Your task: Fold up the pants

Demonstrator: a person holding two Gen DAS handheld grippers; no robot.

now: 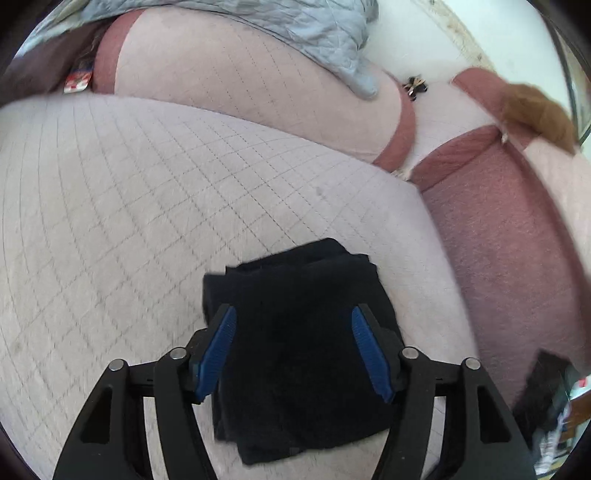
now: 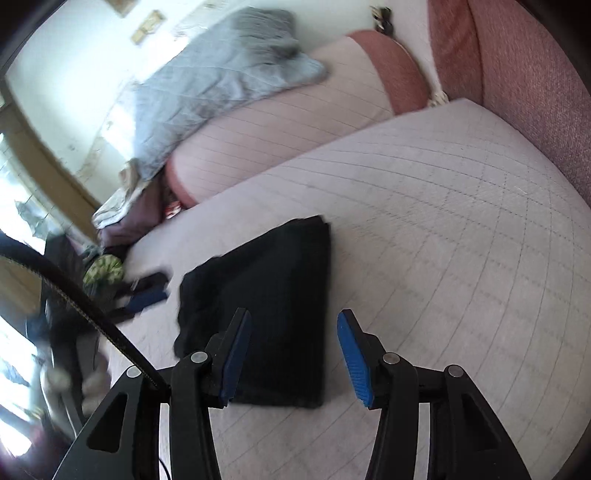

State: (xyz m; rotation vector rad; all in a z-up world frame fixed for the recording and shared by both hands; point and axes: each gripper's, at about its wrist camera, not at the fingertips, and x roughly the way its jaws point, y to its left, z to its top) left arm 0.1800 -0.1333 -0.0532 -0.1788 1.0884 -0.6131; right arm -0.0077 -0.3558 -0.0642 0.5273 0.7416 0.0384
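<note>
Black pants (image 1: 295,350) lie folded into a compact, roughly square stack on the pale quilted sofa seat (image 1: 147,184). My left gripper (image 1: 293,317) hovers over the stack, jaws open; both blue pads (image 1: 221,339) stand clear of the cloth, which shows in the gap below them. In the right wrist view the same folded pants (image 2: 273,280) lie flat on the seat (image 2: 424,221). My right gripper (image 2: 295,332) is open, with its left pad (image 2: 236,354) over the stack's near right corner and its right pad over bare cushion. Neither gripper holds anything.
A grey quilted blanket (image 1: 277,33) (image 2: 221,81) drapes over the back cushion. The sofa's red-brown arm (image 1: 498,229) (image 2: 535,92) borders the seat. An orange furry item (image 1: 535,114) lies on the arm. A black cable (image 2: 74,299) and floor clutter sit left of the seat.
</note>
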